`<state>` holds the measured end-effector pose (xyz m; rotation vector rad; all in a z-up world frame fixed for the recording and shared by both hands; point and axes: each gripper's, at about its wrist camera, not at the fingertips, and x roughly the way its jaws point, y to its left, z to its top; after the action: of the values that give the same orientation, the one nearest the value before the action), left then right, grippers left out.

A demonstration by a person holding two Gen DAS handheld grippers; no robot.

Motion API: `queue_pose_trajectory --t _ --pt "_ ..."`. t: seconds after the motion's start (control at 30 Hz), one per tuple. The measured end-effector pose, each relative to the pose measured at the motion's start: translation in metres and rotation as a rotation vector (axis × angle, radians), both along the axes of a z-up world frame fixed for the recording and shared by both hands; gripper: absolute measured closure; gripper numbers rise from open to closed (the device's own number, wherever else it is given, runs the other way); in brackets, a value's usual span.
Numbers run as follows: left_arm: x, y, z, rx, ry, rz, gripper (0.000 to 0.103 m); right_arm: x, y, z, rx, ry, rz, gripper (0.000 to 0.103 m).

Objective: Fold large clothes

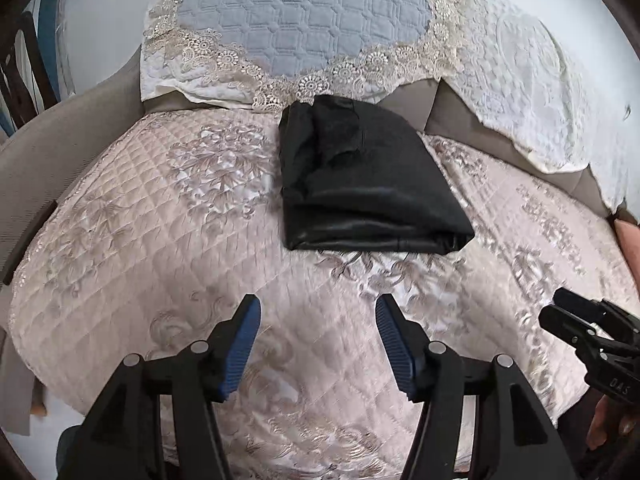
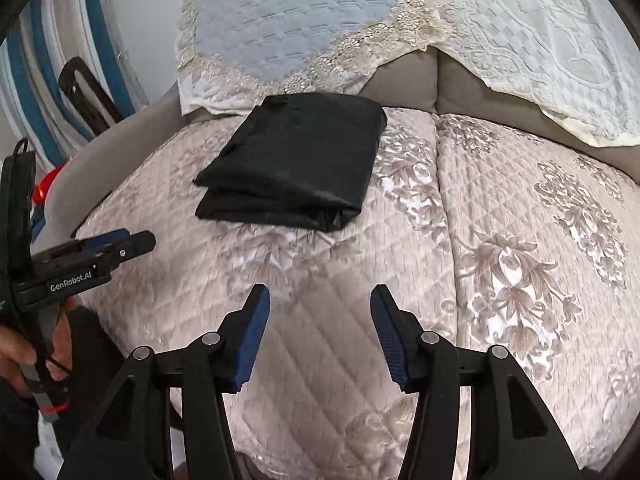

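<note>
Nearest in each wrist view stands that hand's own claw. The left claw (image 1: pixel 318 340) has its blue pads spread wide with nothing between them, only the quilted sofa cover (image 1: pixel 132 248) below. The right claw (image 2: pixel 320 330) is spread just as wide and is likewise empty. Each claw also shows at the edge of the other's view, clear of the cloth.

Farther off, in the middle of the seat and just short of the backrest, lies the one black garment (image 1: pixel 368 184), already folded into a compact, layered rectangle. It looks thin, soft and slightly glossy, so it is probably light, limp and somewhat slippery; its layers could slide apart if lifted by one corner. The safest hold seems to be the stacked near edge (image 2: pixel 276 210), pinched through all layers, one claw toward each end.

Farthest, over the backrest, hang two covers: one blue lace-trimmed cover (image 1: pixel 304 16) on the left and one white cover (image 1: pixel 532 68) on the right.

Count: two claws, one garment, two backrest covers.
</note>
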<state>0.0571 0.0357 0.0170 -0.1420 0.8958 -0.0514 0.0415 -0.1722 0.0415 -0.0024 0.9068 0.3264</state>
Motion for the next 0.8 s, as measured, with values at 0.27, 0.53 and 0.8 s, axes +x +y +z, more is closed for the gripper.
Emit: queue_pose_trajectory --t 0.27,0.53,0.8 --pt "-0.003 -0.003 0.006 0.011 -0.010 0.019 0.041 -0.001 0.007 0.006 0.001 -0.022 0.003 0.047" --pt "-0.007 -0.007 0.009 0.037 -0.014 0.024 0.041 -0.002 0.011 0.007 0.003 -0.021 0.014 0.047" --pt "-0.011 -0.009 0.010 0.033 -0.014 0.026 0.041 -0.003 0.016 0.007 -0.005 -0.020 0.037 0.047"
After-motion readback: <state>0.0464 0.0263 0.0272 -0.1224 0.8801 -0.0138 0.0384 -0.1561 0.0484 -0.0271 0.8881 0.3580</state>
